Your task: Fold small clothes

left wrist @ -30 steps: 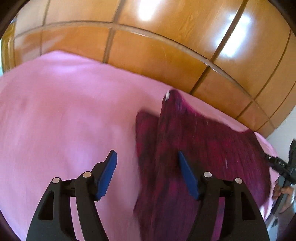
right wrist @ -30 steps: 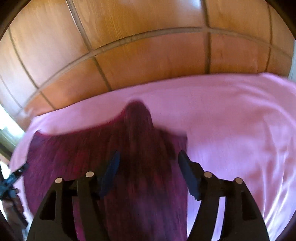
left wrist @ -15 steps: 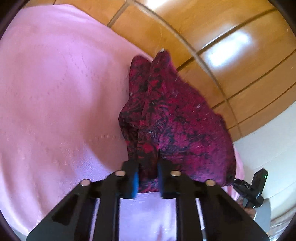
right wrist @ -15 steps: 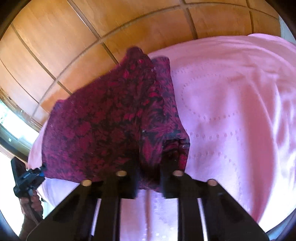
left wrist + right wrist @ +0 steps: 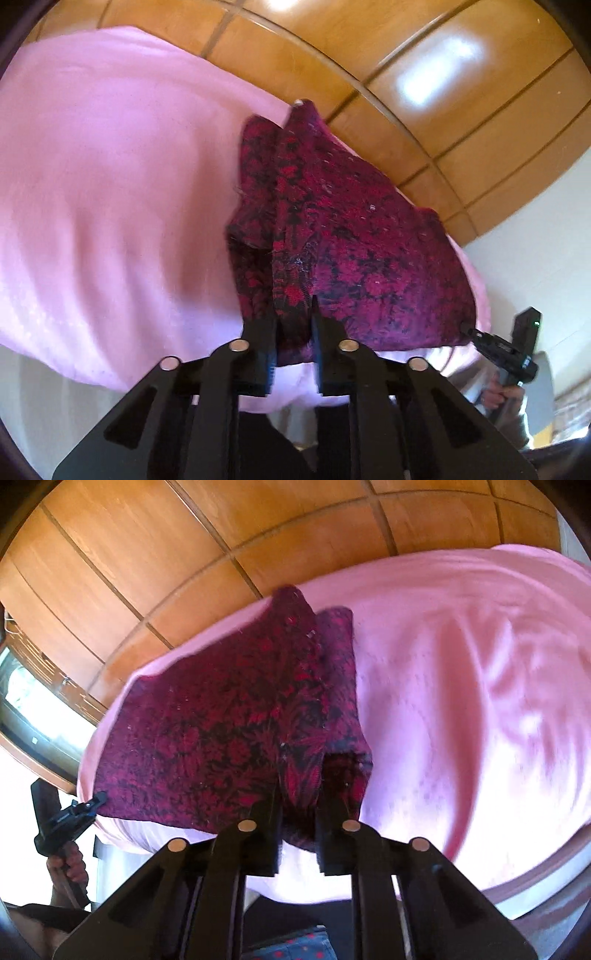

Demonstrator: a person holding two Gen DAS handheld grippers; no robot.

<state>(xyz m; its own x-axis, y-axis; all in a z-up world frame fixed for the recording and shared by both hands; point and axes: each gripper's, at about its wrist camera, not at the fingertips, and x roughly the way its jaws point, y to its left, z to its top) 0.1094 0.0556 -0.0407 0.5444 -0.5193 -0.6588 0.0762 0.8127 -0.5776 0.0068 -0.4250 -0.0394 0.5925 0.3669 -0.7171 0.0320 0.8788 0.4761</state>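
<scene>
While both tongs pinch the near hem, the garment [image 5: 354, 236] stretches away from you.
Your left tongs [image 5: 293, 325] and right tongs [image 5: 297, 805] each clench a near corner, jaws easing slightly; its long axis runs between them across the pink bed [image 5: 110, 166].

A pink bedspread [image 5: 110, 192] spreads ahead of and beneath the claw. Beyond it, further ahead, runs glossy wooden panelling [image 5: 424, 74]. Far left of the right claw shows a bright window [image 5: 26, 701].
</scene>
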